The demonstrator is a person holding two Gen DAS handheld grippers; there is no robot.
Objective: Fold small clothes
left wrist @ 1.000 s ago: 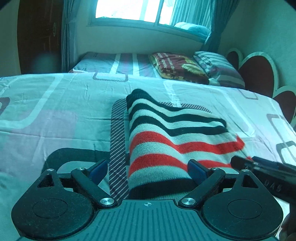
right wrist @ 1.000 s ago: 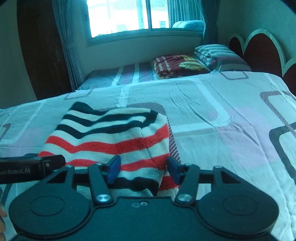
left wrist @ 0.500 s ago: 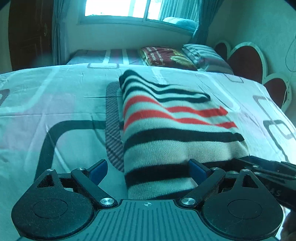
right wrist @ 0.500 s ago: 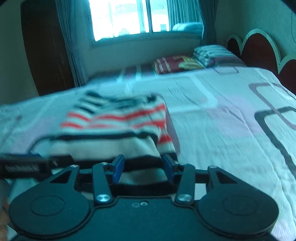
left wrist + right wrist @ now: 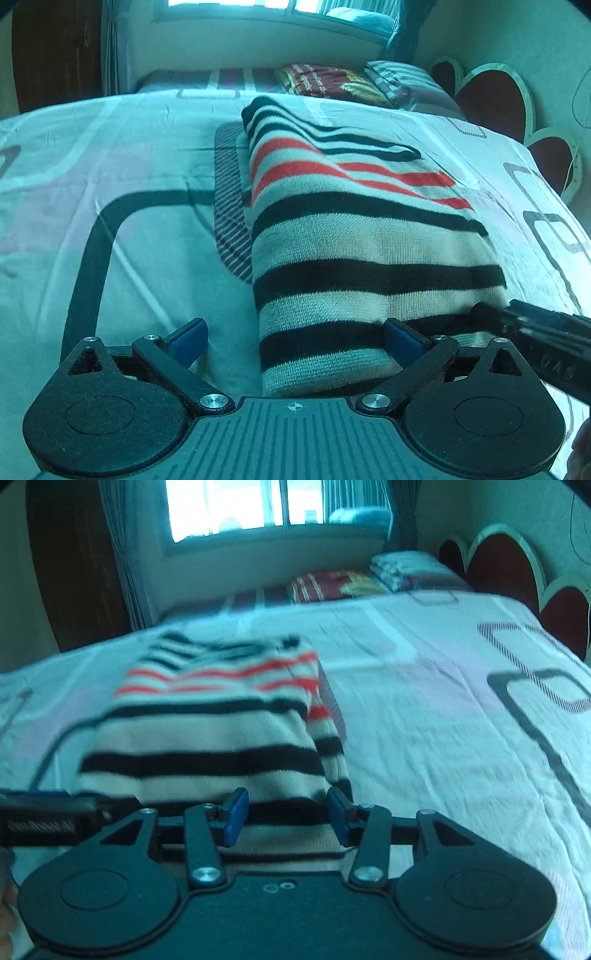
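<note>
- Left wrist view: a folded striped sweater [image 5: 362, 236], banded black, cream and red, lies on the bed [image 5: 110, 192], its near edge reaching in between the fingers of the left claw [image 5: 295, 339].
- The left claw's jaws have just been opening and now stand wide. The left blue pad [image 5: 190, 339] sits clear of the knit over bare sheet; the right pad sits at the sweater's near edge, and whether it touches cannot be told.
- The other claw's black finger [image 5: 532, 332] comes in from the right, its tip at the sweater's near right corner.
- Pillows [image 5: 369, 83] lie at the bed's far end, beside a scalloped headboard [image 5: 517, 110].
- Right wrist view, blurred: the right claw [image 5: 284, 812] is about half open, its jaws having just been closing. The sweater's [image 5: 207, 738] near right hem lies between its blue pads; a grip cannot be told.
- The sweater spreads ahead and left of this claw, with bare bed [image 5: 443, 701] to the right.
</note>
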